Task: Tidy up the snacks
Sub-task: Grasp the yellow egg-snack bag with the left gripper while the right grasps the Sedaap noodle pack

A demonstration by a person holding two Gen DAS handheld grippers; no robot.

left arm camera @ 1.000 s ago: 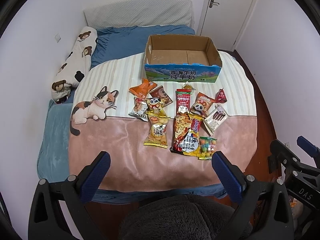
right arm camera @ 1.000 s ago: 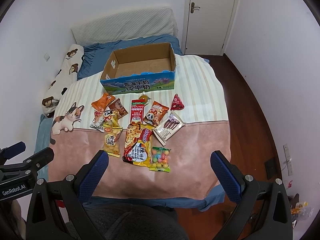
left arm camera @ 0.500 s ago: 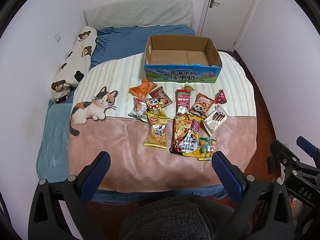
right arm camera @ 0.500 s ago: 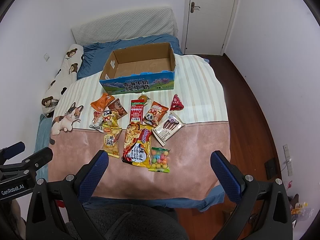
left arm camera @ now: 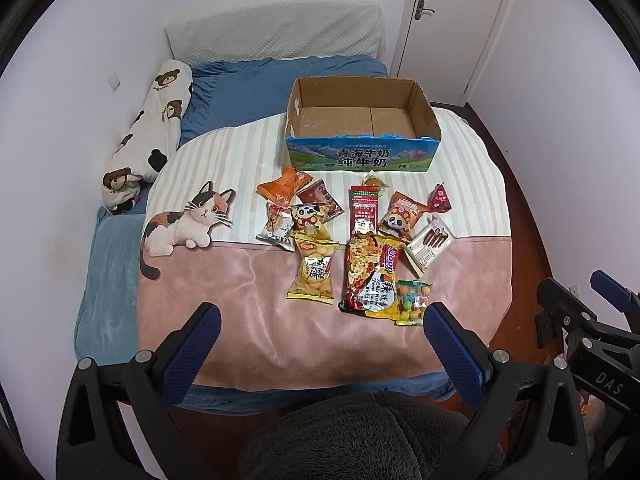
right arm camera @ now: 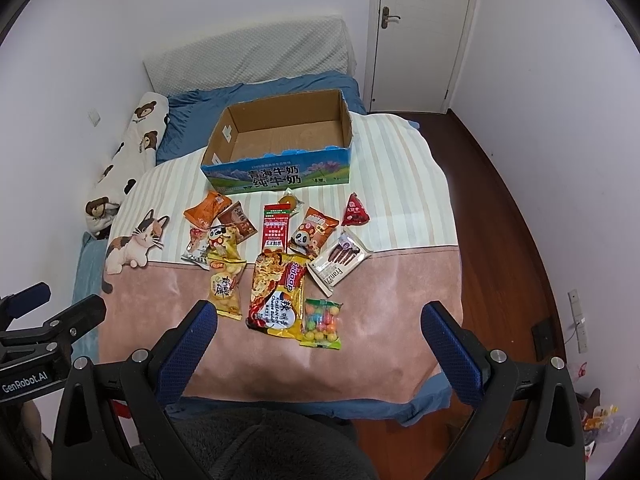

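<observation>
Both tools hang above the near edge of the bed, well apart from the snacks. The left gripper has its jaws spread wide with nothing between them, and the right gripper likewise.

The cardboard milk box stands empty, its top open, toward the far side of the blanket. The packets lie in a loose cluster between it and the near edge.

The step in hand looks like a first pick. The nearest pieces are best to start with: the candy bag and the large noodle packet, which touch and partly overlap. Taking the candy bag by its free edge should avoid dragging its neighbour. The yellow egg-biscuit bag suits the left side. Soft film bags want a pinch at the seal, then a release low inside the box.

On the left of the cluster several small packets overlap, so their number is hard to tell. A small round item near the box front may be a wrapped cake.
</observation>
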